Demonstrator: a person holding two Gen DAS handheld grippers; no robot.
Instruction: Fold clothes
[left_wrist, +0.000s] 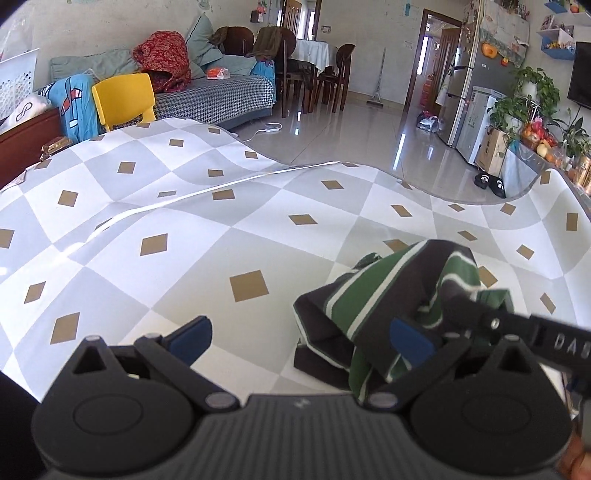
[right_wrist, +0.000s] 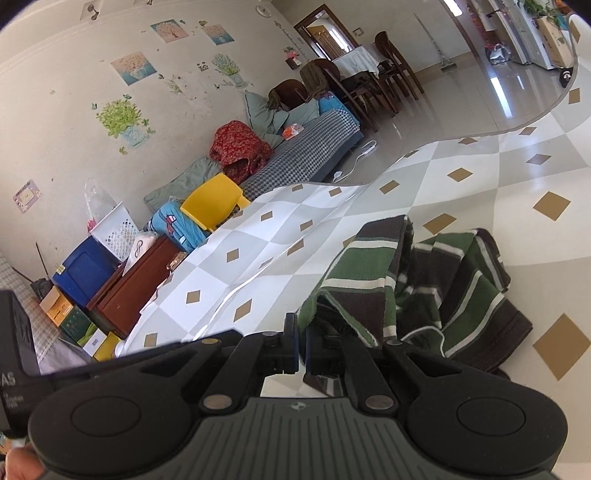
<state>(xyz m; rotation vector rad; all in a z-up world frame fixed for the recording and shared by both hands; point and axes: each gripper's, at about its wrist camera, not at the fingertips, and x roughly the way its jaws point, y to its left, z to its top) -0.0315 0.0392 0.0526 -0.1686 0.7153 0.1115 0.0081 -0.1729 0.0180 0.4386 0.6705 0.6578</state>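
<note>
a home living room: sofa (left_wrist: 221, 96), dining chairs (left_wrist: 332, 74), fridge (left_wrist: 476, 85)

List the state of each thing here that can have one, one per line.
Left hand-held gripper: open, holding nothing.
Right hand-held gripper: shut on the garment's edge, lifting it.
Garment: striped green and dark, crumpled, not yet folded, partly raised off the table.
Tablecloth: spread over the table, creased along one long ridge.
Yellow chair: upright, unoccupied, beside the table.

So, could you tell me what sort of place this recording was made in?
Most likely a home's living and dining room: a sofa heaped with cushions, a dining table with wooden chairs, and a fridge beyond the patterned tablecloth.
</note>
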